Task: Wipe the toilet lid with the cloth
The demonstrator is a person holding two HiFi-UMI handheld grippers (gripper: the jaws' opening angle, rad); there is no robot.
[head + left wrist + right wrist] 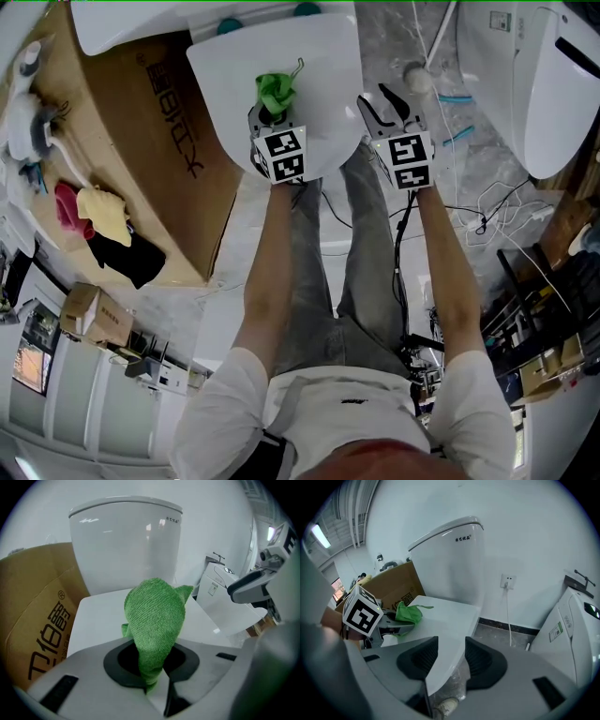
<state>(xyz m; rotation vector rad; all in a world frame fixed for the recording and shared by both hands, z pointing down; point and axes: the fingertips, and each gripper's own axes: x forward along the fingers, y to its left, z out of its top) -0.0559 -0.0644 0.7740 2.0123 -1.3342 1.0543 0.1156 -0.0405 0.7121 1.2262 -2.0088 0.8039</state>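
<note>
The white toilet lid (309,56) lies closed in front of the tank (124,541). My left gripper (272,114) hovers over the lid's near part, shut on a bunched green cloth (275,91) that sticks up out of the jaws (154,616). My right gripper (392,111) is at the lid's right edge, open, holding nothing. In the right gripper view the near corner of the lid (445,620) shows in the gap between the right gripper's (451,648) jaws, and the cloth (408,612) sits to the left in the left gripper (396,627).
A large cardboard box (159,141) stands left of the toilet, with clothes (103,220) on the floor by it. A second white toilet (553,84) is on the right. Cables (487,216) lie on the floor. A wall socket (508,581) sits behind.
</note>
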